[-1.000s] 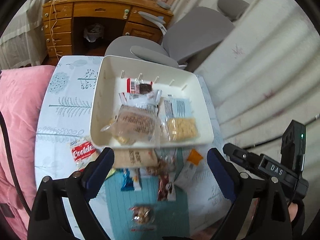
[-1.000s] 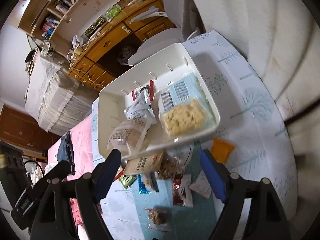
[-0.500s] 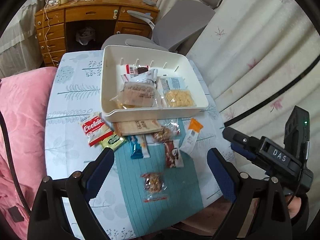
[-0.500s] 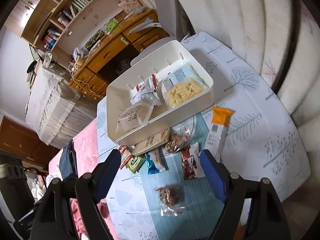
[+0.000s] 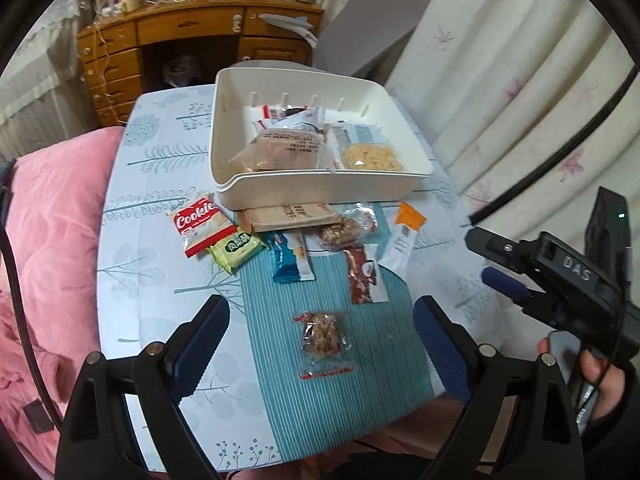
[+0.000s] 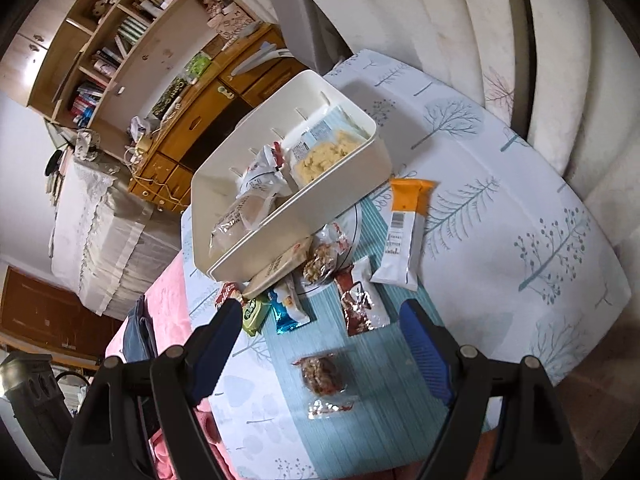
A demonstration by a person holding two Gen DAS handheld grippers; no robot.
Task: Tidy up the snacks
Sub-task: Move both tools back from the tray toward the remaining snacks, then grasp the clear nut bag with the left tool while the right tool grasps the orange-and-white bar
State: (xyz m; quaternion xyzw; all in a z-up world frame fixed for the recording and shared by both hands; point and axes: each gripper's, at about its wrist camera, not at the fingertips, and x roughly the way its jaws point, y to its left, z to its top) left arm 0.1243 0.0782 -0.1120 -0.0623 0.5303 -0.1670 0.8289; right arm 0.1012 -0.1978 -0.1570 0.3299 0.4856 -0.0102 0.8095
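A: Left wrist view, going left to right. What is on the desk (image 5: 132,216)?

B: First the red Cookie pack (image 5: 202,225), with the green pack (image 5: 237,249) just beside it, then the blue wrapper (image 5: 290,261) and the brown-and-white wrapper (image 5: 363,274). The orange-topped white bar (image 5: 405,234) lies furthest right. Behind them the white bin (image 5: 320,190) holds a brown bag (image 5: 280,152) and a clear bag of yellow snacks (image 5: 374,156). A flat tan pack (image 5: 292,216) pokes out from under its near wall.

A: And the clear nut packet (image 5: 322,336)?

B: It lies alone on the teal mat (image 5: 280,368), apart from the row.

A: Your left hand-held gripper (image 5: 320,344)?

B: I hold its jaws spread wide and empty above the mat, one blue pad on each side of that packet in the view, without touching it.

A: The right one?

B: My right hand-held gripper (image 6: 318,350) is also wide apart and holds nothing; the nut packet (image 6: 322,372) sits between its pads in the view.
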